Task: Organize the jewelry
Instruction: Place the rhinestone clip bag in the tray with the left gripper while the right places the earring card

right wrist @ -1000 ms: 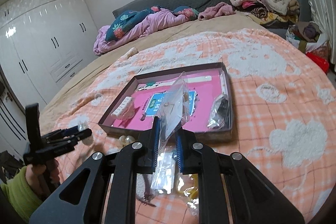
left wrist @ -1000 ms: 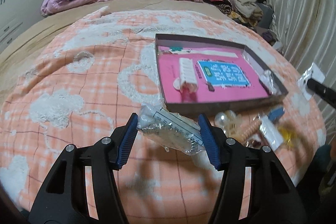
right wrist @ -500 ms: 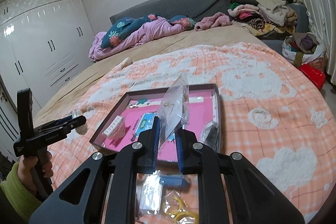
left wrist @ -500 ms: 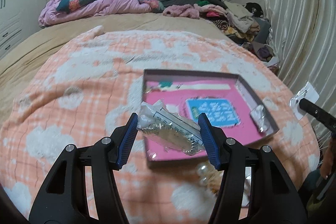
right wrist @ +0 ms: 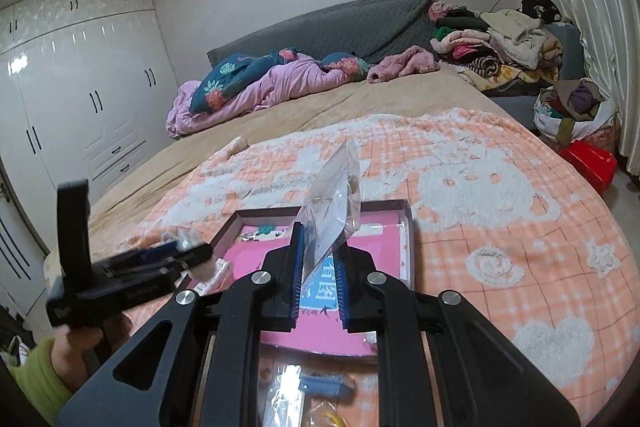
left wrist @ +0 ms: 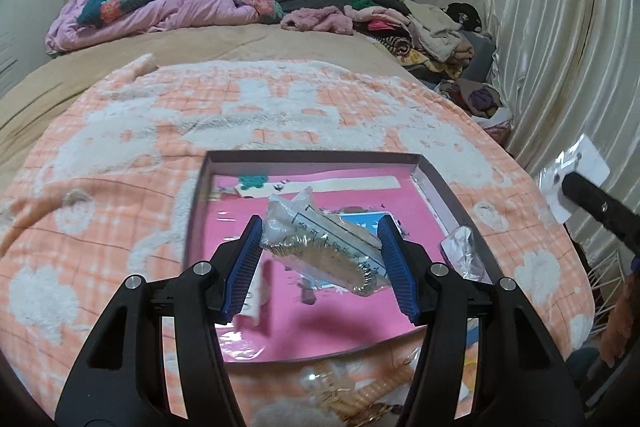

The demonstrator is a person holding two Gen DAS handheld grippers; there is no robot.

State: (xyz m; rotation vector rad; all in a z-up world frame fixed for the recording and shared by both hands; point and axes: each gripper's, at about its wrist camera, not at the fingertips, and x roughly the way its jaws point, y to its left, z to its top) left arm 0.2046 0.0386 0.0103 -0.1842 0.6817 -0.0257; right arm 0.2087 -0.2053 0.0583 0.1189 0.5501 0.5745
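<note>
— Honestly, I'm clamping the left gripper (left wrist: 320,259) on only the ends of the bagged gold chain (left wrist: 324,251), hanging over the pink tray (left wrist: 436,187).
— Slipping?
— Possibly, onto the bed (left wrist: 120,147). I'm pinching the right gripper (right wrist: 318,281) together on a thin clear packet (right wrist: 334,203), flexing upright.

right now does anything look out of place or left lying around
Yes: several small packets lie loose on the blanket just outside the near edge of the tray, instead of inside it. Nothing looks spilled or damaged.
</note>
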